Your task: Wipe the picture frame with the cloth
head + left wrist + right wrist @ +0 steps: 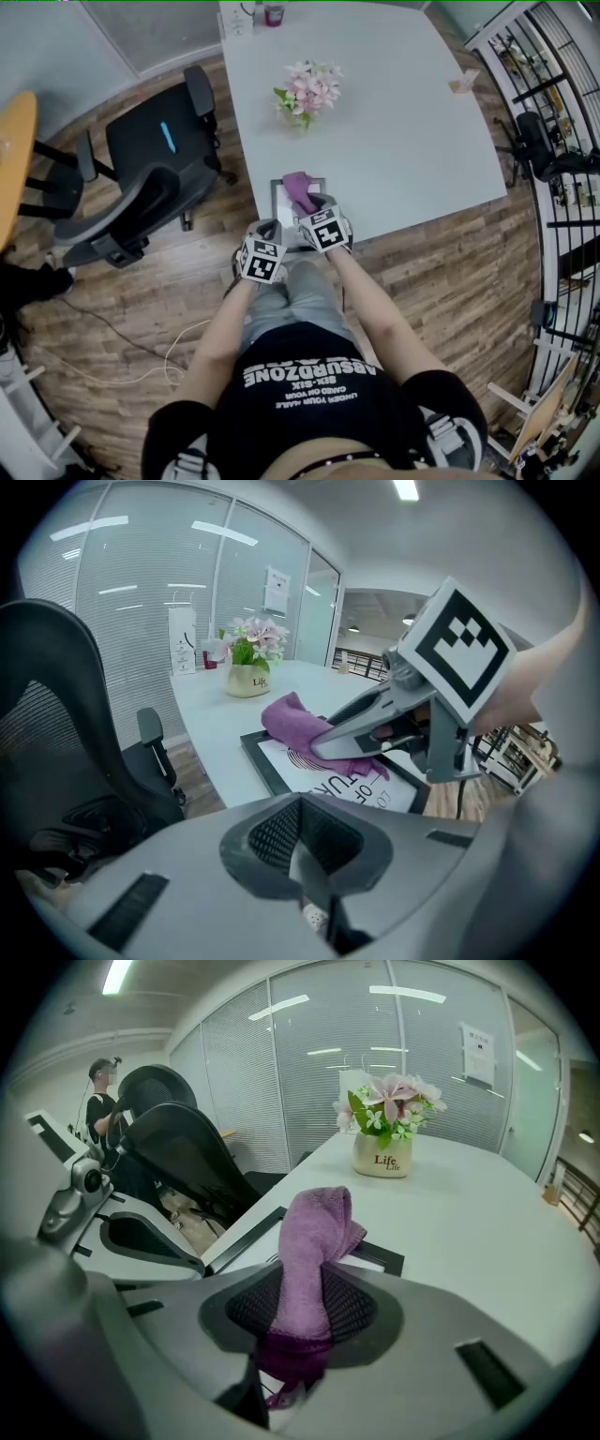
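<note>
On the picture frame [279,202]: the purple cloth [300,190] sits bunched on the glass, and the frame lies flat on the white surface [403,141].
Right gripper [298,1335]: its jaws are clamped on the lower fold of the cloth. The rest of the cloth stands up ahead of them, over the frame.
Left gripper [306,853]: its jaws are together with nothing between them. It is held off the near-left corner of the frame, apart from it.
Done: the cloth is in the grip and lies on the frame, so wiping looks to be at hand or under way.
Left: no view shows which parts of the glass or the black border have been wiped. The cloth covers only a small patch, so most of the passes probably remain.
Frame print: there are dark block letters under a swirl. "OF" reads plainly in the left gripper view, while the words around it are cut off by the cloth and the right gripper.
Flower pot [382,1159]: it stands beyond the frame, is cream-coloured, holds pink flowers, and is printed "Life" twice.
Shirt [309,375]: it carries a large white "ABSURDZONE", upside down in the head view. The lines beneath are too small to be sure of.
Wall notices: sheets hang on the glass partition beyond the frame, and they are unreadable.
</note>
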`<state>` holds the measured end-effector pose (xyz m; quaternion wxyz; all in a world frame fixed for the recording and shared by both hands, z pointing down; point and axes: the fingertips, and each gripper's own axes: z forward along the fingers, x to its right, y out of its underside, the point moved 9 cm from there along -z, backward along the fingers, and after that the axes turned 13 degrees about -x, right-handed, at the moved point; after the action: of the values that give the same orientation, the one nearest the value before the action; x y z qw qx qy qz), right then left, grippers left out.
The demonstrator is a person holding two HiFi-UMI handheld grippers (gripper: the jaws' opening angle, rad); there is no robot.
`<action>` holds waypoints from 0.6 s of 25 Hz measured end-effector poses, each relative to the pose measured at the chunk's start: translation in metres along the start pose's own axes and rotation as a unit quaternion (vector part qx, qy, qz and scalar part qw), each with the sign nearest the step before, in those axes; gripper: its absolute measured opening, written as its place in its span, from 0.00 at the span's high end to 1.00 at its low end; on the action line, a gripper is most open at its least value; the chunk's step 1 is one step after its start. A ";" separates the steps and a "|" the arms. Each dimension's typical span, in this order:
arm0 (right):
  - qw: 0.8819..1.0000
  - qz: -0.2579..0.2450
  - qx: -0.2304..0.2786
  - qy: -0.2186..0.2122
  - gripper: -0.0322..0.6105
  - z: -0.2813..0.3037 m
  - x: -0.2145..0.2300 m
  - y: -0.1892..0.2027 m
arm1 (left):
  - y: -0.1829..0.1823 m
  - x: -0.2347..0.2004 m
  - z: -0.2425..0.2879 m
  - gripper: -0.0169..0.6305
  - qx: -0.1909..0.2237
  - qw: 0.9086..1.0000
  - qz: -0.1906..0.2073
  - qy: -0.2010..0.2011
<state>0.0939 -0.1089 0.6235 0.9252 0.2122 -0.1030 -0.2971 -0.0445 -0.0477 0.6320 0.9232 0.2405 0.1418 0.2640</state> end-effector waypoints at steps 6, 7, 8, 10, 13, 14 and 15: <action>1.000 0.000 -0.003 -0.014 0.74 0.008 -0.010 -0.010 | 0.001 0.000 0.001 0.95 -0.002 1.000 -0.006 0.003; 1.000 -0.001 -0.002 -0.018 0.74 0.009 -0.011 -0.012 | 0.001 0.000 0.000 0.95 -0.002 1.000 -0.007 0.004; 1.000 -0.004 0.000 -0.025 0.74 0.010 -0.013 -0.013 | 0.001 0.000 0.000 0.95 -0.002 1.000 -0.008 0.005; 0.999 -0.012 0.009 -0.043 0.74 0.013 -0.019 -0.019 | 0.001 -0.001 0.000 0.95 -0.003 1.000 -0.010 0.006; 0.998 -0.026 0.010 -0.058 0.74 0.017 -0.027 -0.024 | 0.001 -0.001 0.001 0.95 -0.003 1.000 -0.014 0.009; 0.998 -0.028 0.009 -0.060 0.74 0.018 -0.027 -0.025 | 0.001 -0.002 0.001 0.95 -0.003 1.000 -0.016 0.010; 0.998 -0.029 0.010 -0.061 0.74 0.019 -0.027 -0.025 | 0.001 -0.002 0.001 0.95 -0.002 1.000 -0.017 0.012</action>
<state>0.0536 -0.1172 0.6274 0.9060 0.2054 -0.1561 -0.3356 -0.0461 -0.0486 0.6331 0.9265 0.2327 0.1559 0.2511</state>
